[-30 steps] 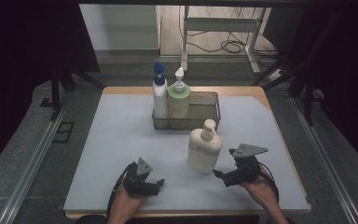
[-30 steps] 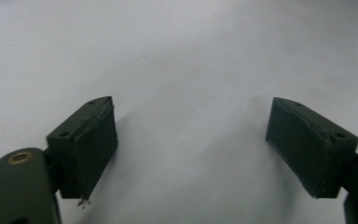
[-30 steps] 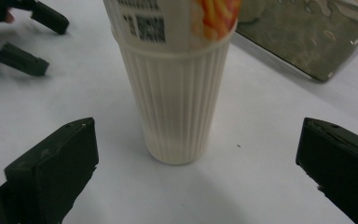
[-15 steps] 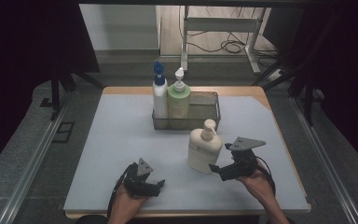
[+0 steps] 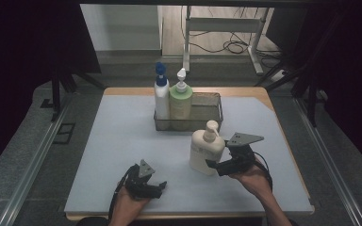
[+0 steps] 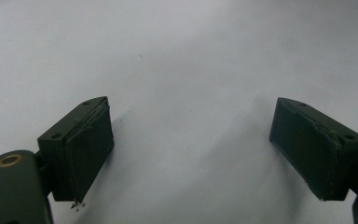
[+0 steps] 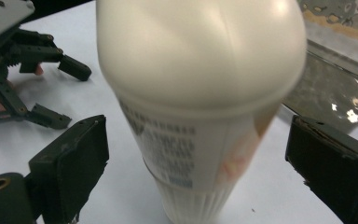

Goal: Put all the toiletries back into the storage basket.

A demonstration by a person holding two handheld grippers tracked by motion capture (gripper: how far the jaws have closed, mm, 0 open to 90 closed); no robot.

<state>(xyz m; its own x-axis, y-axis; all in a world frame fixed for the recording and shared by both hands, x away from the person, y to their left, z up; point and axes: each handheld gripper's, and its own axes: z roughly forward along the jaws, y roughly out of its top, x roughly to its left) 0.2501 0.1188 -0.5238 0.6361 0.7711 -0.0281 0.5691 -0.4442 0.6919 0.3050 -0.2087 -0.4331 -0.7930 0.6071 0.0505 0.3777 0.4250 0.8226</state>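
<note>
The right gripper (image 5: 213, 165) sits at the base of the cream pump bottle (image 5: 206, 151), which stands upright on the pale grey table mat (image 5: 122, 136). In the right gripper view the cream pump bottle (image 7: 200, 93) rises between the two black fingers (image 7: 74, 163), with a gap of bare mat on either side of its lower body. Neither pad presses on it; the left-hand finger in that view stands a little nearer the bottle's side than the right-hand one. The jaws have just been closing slightly, with the bottle between them, yet they are spread wide and grip nothing. The bottle's ribbed foot rests on the mat just ahead of the fingers (its printed label faces the camera).

The left gripper (image 5: 156, 186) lies low on the mat near the front edge, well apart from the bottle. In the left gripper view its fingers (image 6: 86, 144) are spread wide with only bare mat between them. The left gripper (image 7: 51, 88) also appears in the right gripper view, beyond the left-hand finger there, its jaws apart.

Beyond the right gripper's fingers and behind the cream bottle stands a wire basket (image 5: 211, 113). It holds a white bottle with a blue cap (image 5: 160, 94) and a green pump bottle (image 5: 180, 99), both upright at its left end.
</note>
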